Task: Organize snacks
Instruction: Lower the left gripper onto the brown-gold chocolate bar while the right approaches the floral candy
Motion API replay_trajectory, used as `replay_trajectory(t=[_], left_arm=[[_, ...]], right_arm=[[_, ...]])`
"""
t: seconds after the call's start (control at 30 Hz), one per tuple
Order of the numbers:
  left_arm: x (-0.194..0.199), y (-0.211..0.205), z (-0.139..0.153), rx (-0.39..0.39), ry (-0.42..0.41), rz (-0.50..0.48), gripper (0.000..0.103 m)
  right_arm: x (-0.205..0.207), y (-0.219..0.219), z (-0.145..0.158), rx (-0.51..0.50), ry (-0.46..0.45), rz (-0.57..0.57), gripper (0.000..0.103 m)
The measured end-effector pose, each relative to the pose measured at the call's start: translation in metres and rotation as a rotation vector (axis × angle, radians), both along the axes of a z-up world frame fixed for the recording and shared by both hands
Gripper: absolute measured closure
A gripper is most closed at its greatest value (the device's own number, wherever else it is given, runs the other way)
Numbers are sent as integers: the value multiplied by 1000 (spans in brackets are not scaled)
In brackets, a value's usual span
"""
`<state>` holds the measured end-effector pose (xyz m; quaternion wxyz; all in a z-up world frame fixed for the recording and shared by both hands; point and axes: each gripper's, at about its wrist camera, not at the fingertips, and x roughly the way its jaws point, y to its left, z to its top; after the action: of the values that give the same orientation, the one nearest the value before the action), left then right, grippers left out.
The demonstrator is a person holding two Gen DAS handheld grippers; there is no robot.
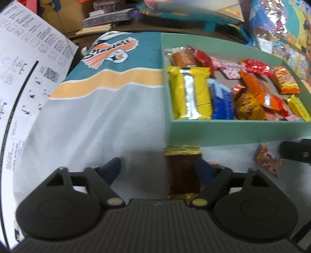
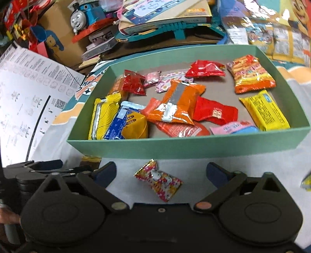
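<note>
A green cardboard box (image 1: 233, 130) (image 2: 184, 146) holds several wrapped snacks. In the left wrist view a brown bar with gold ends (image 1: 182, 173) lies on the grey cloth just before the box wall. My left gripper (image 1: 157, 169) straddles it: the right pad is at the bar's side and the left pad stands well off it. In the right wrist view a small flowered candy (image 2: 159, 180) lies on the cloth between the pads of my right gripper (image 2: 161, 173), which is open and touches nothing. The same candy (image 1: 269, 162) shows at the right of the left wrist view.
A white printed instruction sheet (image 1: 25, 77) (image 2: 25, 101) lies to the left of the box. Behind the box are stacked books, a cardboard carton and a toy train (image 2: 83, 15). Shiny foil packs (image 2: 272, 29) pile up at the back right. A yellow wrapper (image 2: 306, 183) shows at the right edge.
</note>
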<state>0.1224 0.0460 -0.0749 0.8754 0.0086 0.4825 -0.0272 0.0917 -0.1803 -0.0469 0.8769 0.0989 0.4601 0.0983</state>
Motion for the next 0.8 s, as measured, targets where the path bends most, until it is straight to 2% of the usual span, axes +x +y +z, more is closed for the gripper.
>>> replay_trajectory(t=[0.03, 0.1, 0.17, 0.23, 0.37, 0.43, 0.5, 0.57, 0.7, 0.8], left_arm=[[0, -3, 0, -11, -1, -12, 32], [-1, -10, -2, -31, 9, -45, 47], [-5, -21, -3, -13, -4, -71, 51], [-10, -32, -4, 3, -16, -99, 51], [-17, -48, -4, -26, -14, -161, 51], [-20, -56, -4, -33, -13, -192, 52], [-23, -64, -4, -47, -9, -226, 51], [-26, -71, -4, -66, 0, -257, 51], [-31, -80, -5, -49, -7, -274, 46], [-31, -77, -3, -67, 4, -266, 46]], right_arm=[[2, 1, -2, 0, 3, 6, 12], [6, 3, -5, -6, 11, 20, 20], [8, 6, -8, -13, 24, 40, 32], [8, 9, -14, -24, 42, 59, 41], [3, 9, -22, -61, 61, 72, 66], [-2, 2, -22, -63, 63, 62, 72], [-6, -8, -23, -61, 68, 37, 75], [-11, -19, -24, -55, 70, 8, 82], [-21, -35, -24, -41, 75, -35, 82], [-26, -40, -24, -27, 79, -45, 82]])
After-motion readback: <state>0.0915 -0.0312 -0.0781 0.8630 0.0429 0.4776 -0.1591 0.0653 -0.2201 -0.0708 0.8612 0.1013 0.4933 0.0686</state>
